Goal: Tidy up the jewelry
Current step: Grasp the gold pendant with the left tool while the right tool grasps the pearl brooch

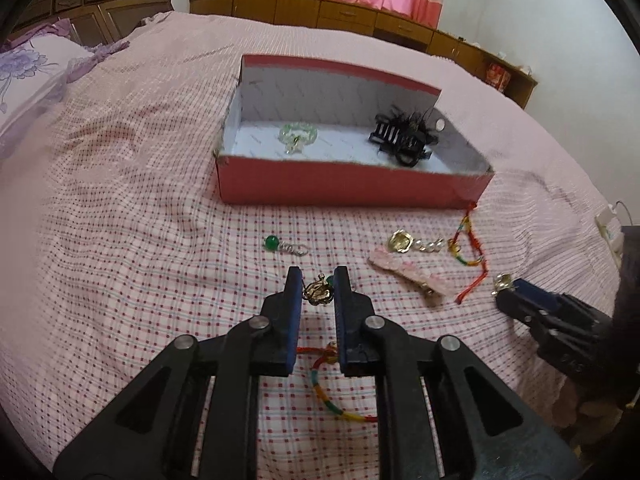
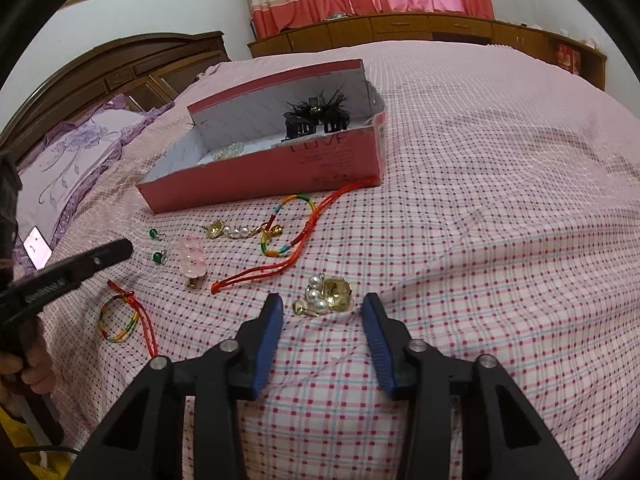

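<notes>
Jewelry sorting: both tongs at work short of the red box (image 1: 352,188).
My left tongs (image 1: 318,288) gripped a gold earring (image 1: 318,291); right tongs (image 2: 322,312), wide open, faced the pearl earring (image 2: 326,294) just ahead.

box (image 1: 352,186) red outside, white inside | bedspread (image 2: 500,240) pink check | hair claw (image 1: 404,136) black, perhaps feathered | hairclip (image 2: 192,260) pale pink

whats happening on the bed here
A person with a gripper in each hand is sorting jewelry into a red box on the checked bedspread. The left gripper has its jaws around a gold earring with a green bead. The right gripper is open in front of a gold and pearl earring. A black hair claw and a pale green piece are already in the box.
</notes>
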A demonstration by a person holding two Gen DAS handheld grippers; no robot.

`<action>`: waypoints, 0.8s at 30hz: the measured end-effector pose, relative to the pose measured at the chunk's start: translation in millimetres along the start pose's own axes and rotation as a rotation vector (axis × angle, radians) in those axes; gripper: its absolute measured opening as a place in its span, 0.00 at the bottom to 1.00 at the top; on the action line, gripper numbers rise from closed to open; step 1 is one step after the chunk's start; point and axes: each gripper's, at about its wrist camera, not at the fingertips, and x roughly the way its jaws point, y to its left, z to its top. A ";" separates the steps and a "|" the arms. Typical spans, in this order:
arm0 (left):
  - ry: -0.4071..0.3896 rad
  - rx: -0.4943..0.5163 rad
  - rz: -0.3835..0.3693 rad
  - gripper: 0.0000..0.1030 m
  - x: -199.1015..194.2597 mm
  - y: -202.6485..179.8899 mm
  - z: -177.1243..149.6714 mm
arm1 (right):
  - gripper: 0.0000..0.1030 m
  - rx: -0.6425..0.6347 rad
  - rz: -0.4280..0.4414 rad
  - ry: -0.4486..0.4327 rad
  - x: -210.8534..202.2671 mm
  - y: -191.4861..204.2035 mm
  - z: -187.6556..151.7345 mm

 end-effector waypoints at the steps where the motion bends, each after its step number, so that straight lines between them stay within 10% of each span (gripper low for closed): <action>1: -0.005 -0.003 -0.006 0.07 -1.9 -0.3 0.9 | 0.41 0.006 0.003 0.001 1.0 0.1 2.1; 24: -0.050 0.005 -0.025 0.07 -18.1 -4.2 3.1 | 0.18 0.053 0.019 -0.048 -9.1 -5.7 8.2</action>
